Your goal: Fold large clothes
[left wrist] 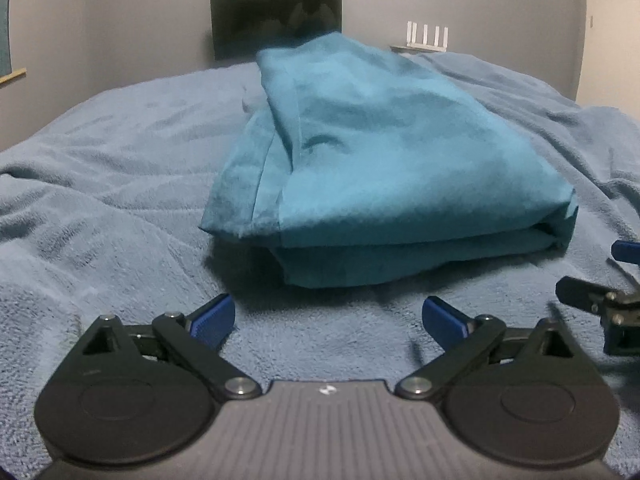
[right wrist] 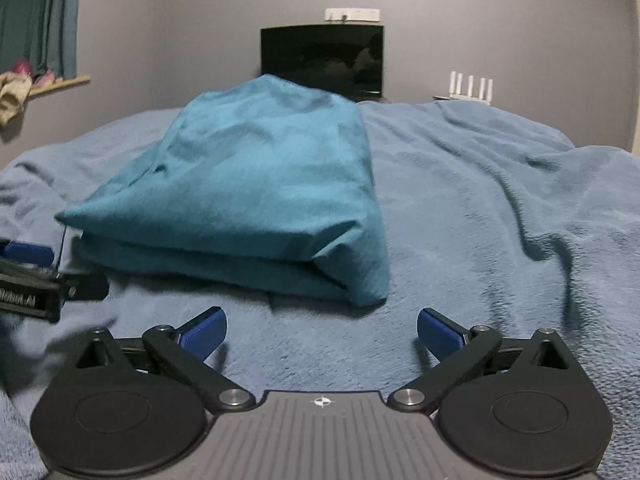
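Observation:
A teal garment lies folded in a thick stack on the blue blanket. In the right wrist view the same teal garment sits left of centre. My left gripper is open just short of the stack's near edge, nothing between its blue pads. My right gripper is open too, a little short of the stack's near right corner, with only blanket between its fingers. Part of the right gripper shows at the right edge of the left wrist view, and part of the left gripper at the left edge of the right wrist view.
The blue blanket covers the whole bed in loose wrinkles. Behind the bed stand a dark screen and a white router with antennas against a grey wall. A curtain and a wooden ledge with small items are at the far left.

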A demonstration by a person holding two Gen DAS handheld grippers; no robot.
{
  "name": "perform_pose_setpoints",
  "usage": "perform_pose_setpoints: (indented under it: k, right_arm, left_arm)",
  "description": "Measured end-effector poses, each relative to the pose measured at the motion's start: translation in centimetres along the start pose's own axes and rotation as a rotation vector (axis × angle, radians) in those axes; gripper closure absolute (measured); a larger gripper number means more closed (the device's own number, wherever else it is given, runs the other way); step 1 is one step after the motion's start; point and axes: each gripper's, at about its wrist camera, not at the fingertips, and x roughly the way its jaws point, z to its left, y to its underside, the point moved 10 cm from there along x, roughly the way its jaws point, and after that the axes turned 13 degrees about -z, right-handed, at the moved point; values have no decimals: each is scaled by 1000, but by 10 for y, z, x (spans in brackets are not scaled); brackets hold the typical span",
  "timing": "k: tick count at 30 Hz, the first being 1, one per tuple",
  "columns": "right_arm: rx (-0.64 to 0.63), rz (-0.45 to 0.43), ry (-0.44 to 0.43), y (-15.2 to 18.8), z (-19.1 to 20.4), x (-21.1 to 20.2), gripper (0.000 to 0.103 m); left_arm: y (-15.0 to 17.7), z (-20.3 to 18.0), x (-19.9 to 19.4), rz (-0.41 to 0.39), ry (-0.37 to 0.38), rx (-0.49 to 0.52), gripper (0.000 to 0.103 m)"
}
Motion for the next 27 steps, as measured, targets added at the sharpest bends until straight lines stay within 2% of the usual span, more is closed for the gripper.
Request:
perform_pose_setpoints:
  k: [9, 27]
  right_arm:
    - [-3, 4, 8, 2, -2, 0, 0]
    - [0, 14, 14, 4, -4, 2, 0]
  left_arm:
    - [-2, -4, -5, -30, 14, 19, 2]
    - [0, -4, -5, -23, 6, 20, 2]
